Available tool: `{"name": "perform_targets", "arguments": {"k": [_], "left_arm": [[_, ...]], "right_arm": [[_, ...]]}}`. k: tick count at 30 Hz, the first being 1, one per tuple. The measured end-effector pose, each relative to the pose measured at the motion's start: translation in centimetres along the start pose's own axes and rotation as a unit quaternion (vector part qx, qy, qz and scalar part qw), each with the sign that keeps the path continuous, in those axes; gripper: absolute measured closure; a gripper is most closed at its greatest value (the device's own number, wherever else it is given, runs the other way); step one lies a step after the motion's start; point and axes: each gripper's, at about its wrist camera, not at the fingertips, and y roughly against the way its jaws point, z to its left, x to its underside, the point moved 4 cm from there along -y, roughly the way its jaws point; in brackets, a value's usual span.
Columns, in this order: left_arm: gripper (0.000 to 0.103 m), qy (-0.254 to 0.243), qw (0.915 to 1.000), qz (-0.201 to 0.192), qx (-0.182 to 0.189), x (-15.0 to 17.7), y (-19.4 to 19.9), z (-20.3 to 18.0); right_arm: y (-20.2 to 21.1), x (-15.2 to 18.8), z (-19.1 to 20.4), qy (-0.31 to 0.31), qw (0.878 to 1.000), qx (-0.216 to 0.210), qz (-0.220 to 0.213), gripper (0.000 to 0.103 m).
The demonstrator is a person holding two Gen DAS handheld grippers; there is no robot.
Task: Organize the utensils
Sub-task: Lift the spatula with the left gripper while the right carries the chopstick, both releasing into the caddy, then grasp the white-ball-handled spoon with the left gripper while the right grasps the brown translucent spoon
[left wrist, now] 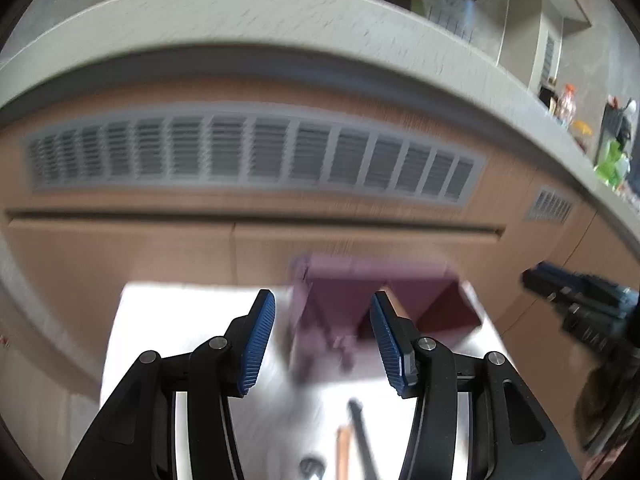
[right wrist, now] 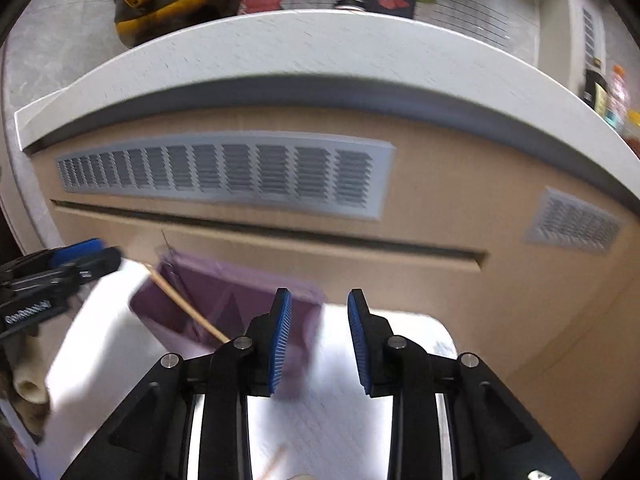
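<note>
Your left claw [left wrist: 322, 338] hangs open and empty over blurred utensils [left wrist: 352, 440] on the white worktop [left wrist: 168, 320] — the purple organizer [left wrist: 384, 300] sits just beyond; your right claw [right wrist: 318, 340], also parted, holds nothing.

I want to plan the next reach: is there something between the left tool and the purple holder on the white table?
Nothing visible blocks it. The left tool is open and empty, and the purple holder lies straight ahead on the white table. The loose utensils lie nearer, under the tool. The picture is blurred.
</note>
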Motion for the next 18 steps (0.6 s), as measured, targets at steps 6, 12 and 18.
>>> {"name": "perform_targets", "arguments": {"k": [6, 12, 18], "left_arm": [[0.044, 0.006, 0.9985, 0.046, -0.029, 6.8, 1.9, 1.1], [0.025, 0.006, 0.9976, 0.055, -0.042, 11.4, 4.2, 0.8], [0.015, 0.01, 0.9972, 0.057, -0.048, 12.8, 5.2, 0.7]], "right_arm": [[1.9, 6.4, -1.1, -0.013, 0.999, 0.014, 0.027, 0.044], [2.1, 12.5, -1.4, -0.033, 0.996, 0.014, 0.084, 0.044], [1.0, 16.1, 0.7, -0.049, 0.988, -0.003, 0.144, 0.044]]}}
